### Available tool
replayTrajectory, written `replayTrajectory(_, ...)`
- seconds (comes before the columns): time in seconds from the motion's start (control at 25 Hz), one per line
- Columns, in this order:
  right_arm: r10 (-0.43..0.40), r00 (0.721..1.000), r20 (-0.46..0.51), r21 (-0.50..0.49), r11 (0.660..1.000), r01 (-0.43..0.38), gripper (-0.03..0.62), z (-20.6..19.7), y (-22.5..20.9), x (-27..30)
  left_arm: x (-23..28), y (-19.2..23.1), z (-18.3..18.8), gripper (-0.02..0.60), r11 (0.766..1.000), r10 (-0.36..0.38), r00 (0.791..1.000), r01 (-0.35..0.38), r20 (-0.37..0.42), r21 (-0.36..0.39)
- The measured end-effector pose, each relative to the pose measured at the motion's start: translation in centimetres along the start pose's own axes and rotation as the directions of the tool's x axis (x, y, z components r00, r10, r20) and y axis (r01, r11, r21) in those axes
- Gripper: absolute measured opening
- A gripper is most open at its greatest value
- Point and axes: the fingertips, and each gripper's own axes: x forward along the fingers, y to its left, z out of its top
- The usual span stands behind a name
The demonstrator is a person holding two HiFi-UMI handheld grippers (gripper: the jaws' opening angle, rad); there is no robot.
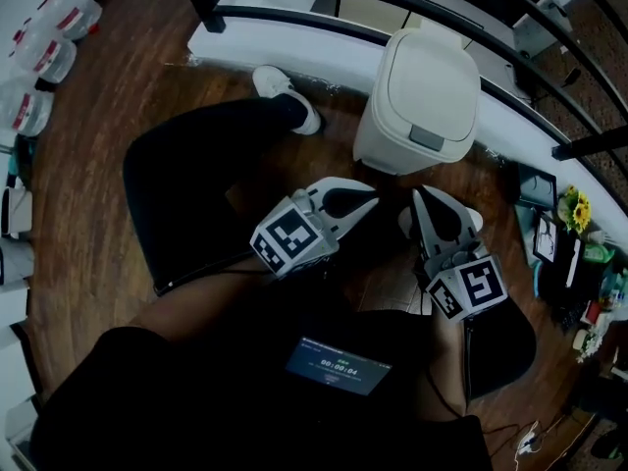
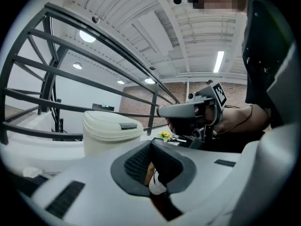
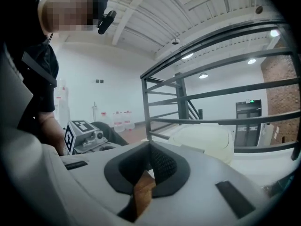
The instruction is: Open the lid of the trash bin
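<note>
Facing one cream trash bin (image 1: 420, 101), its lid (image 1: 437, 72) shut, on the floor (image 1: 108, 116) beside the railing (image 1: 324, 20), a person (image 1: 186, 199) holds left tongs (image 1: 345, 202) and right tongs (image 1: 438, 214), both clenched empty, clear of it.

The wooden floor (image 1: 108, 126) bears the cream trash bin (image 1: 422, 96) beside a white curb (image 1: 294, 52).
</note>
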Motion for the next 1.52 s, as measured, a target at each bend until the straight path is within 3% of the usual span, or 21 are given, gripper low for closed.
replayTrajectory(0.32,0.012,1.0,-0.023,0.095,0.995,-0.01,0.023,-3.8,-4.4,-0.7,3.9,0.3,-2.0,0.035,0.99,0.045,0.998,-0.051,-0.051,-0.129)
replayTrajectory(0.56,-0.014,1.0,-0.024,0.068,0.998,0.015,0.023,-4.7,-4.2,-1.8,3.8,0.4,-4.3,0.035,0.972,0.087,0.992,-0.104,-0.091,-0.213)
replayTrajectory(0.72,-0.016,1.0,-0.007,0.019,1.0,0.016,0.023,-5.0,-4.7,-0.4,5.9,1.1,-4.8,0.035,0.979,0.116,0.99,-0.128,-0.082,-0.161)
replayTrajectory(0.92,-0.013,1.0,-0.023,0.047,0.999,0.014,0.023,-7.2,-6.0,1.2,8.8,1.7,-7.0,0.035,0.985,0.12,0.991,-0.126,-0.061,-0.114)
replayTrajectory(1.28,0.025,0.996,-0.082,0.131,0.991,-0.014,0.023,-14.8,-9.0,3.9,13.6,5.5,-14.7,0.035,0.973,0.159,0.971,-0.185,-0.176,-0.14)
replayTrajectory(1.52,0.026,0.991,-0.129,0.254,0.967,0.007,0.023,-21.0,-11.2,4.3,15.6,7.3,-20.7,0.035,0.961,0.158,0.947,-0.213,-0.28,-0.178)
